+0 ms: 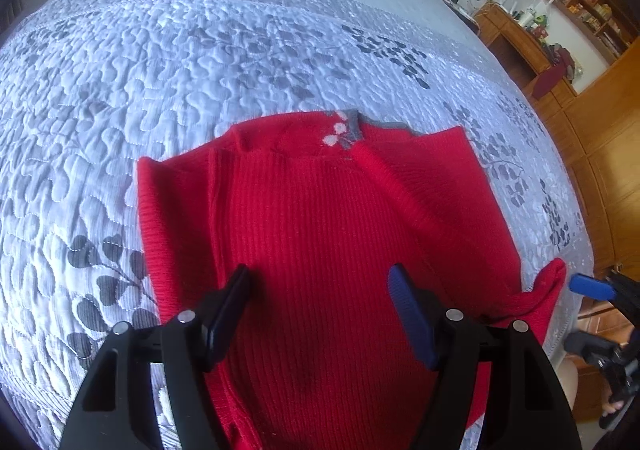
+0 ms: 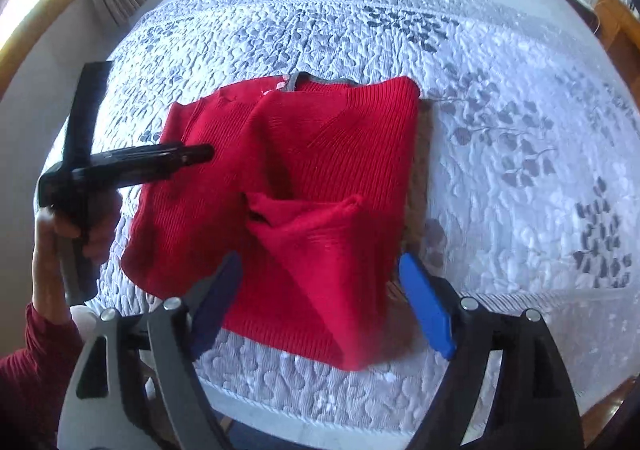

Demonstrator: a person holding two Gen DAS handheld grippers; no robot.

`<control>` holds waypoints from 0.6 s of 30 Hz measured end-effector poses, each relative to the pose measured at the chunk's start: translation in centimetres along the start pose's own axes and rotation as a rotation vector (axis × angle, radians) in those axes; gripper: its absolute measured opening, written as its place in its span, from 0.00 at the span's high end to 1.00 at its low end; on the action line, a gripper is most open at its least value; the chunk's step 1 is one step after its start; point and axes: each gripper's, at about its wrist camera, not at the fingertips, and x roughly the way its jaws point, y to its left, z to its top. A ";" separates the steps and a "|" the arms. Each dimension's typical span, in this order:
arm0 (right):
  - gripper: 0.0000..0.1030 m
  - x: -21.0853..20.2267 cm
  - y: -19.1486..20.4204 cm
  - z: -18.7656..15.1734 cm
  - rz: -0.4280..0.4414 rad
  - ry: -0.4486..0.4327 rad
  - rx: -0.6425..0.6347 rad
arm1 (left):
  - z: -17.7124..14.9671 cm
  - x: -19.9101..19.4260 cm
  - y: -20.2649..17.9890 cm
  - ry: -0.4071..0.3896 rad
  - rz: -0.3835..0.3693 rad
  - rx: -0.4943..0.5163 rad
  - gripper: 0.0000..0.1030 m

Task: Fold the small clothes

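Black jaws of the left gripper (image 1: 320,290) stand apart, holding nothing, poised over the lower body of the red sweater (image 1: 320,234), which lies partly folded on the quilted bedspread (image 1: 120,90). Right gripper (image 2: 320,282) likewise gapes wide and empty above the turned-in sleeve (image 2: 312,226). Risk: that sleeve sits humped, and ribbed knit may spring back or bunch if pinched through several layers. Wooden shelving (image 1: 576,10) stands well apart at right; nothing obstructs.
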 end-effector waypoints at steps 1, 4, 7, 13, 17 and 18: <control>0.20 0.7 -0.4 0.2 0.020 0.010 0.009 | 0.0 0.0 -0.2 0.000 -0.002 0.007 0.31; 0.30 2.3 -0.9 0.7 0.074 0.035 0.020 | -0.1 0.0 -0.6 0.005 -0.016 0.016 0.27; 0.78 2.8 0.0 0.5 0.174 0.063 0.009 | 0.1 0.0 -0.3 0.010 -0.037 -0.004 0.27; 0.92 1.1 2.0 -0.5 0.182 0.032 -0.077 | 0.3 -0.3 0.3 0.033 -0.105 -0.063 0.24; 0.92 -0.5 2.0 -1.2 0.182 0.003 -0.088 | 0.4 0.0 -0.1 0.067 -0.155 -0.106 0.21; 0.92 -0.8 2.0 -1.4 0.177 -0.002 -0.087 | 0.4 0.1 -0.3 0.076 -0.159 -0.110 0.21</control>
